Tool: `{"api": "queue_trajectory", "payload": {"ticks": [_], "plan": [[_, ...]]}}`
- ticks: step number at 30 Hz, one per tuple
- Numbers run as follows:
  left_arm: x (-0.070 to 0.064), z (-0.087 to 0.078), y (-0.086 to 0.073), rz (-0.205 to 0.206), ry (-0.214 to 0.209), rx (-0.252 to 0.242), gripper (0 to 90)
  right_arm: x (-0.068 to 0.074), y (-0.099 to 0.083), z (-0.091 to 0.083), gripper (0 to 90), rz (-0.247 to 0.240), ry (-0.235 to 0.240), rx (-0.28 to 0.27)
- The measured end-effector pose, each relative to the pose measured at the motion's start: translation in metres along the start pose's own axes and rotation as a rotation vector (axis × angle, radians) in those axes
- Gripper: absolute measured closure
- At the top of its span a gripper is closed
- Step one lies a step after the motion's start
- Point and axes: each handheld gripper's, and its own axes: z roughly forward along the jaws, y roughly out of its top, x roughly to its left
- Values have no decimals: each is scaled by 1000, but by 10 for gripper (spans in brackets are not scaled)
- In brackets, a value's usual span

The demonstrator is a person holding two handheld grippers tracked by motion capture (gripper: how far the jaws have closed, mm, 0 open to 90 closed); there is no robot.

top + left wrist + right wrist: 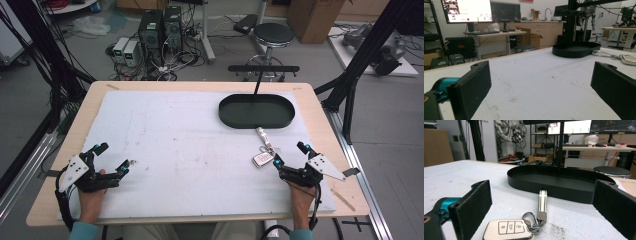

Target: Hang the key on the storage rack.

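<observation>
Right claw (541,220) is gaping open around the car key (509,229), whose lower edge is being cut off; left claw (539,95) is gaping empty over the worktop (544,82).

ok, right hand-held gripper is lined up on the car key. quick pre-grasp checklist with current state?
1. Right hand-held gripper open wide enough for the key fob: ok, jaws stand well apart.
2. Fob between the jaws: ok in the right gripper view; from above it lies just ahead of the tips.
3. Fob free of the tray: ok, but its strap reaches the tray wall.
4. Tray empty: ok.
5. Left hand-held gripper out of the way: ok, open at the far left of the mat.
6. Strap snagged on anything: cannot tell.
</observation>
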Motion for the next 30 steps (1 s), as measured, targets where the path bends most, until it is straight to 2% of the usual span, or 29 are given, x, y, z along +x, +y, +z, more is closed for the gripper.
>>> {"api": "queue_trajectory", "payload": {"ticks": [19, 26, 28, 30], "plan": [[1, 0, 0, -2, -1, 3, 34, 1, 0, 1, 23, -5, -19, 0], [0, 0, 0, 0, 0, 4, 34, -1, 2, 2, 23, 10, -24, 3], [0, 0, 0, -1, 0, 4, 34, -2, 8, 2, 24, 12, -15, 7], [1, 0, 0, -2, -1, 3, 35, -3, 16, 3, 23, -8, -15, 20]]}}
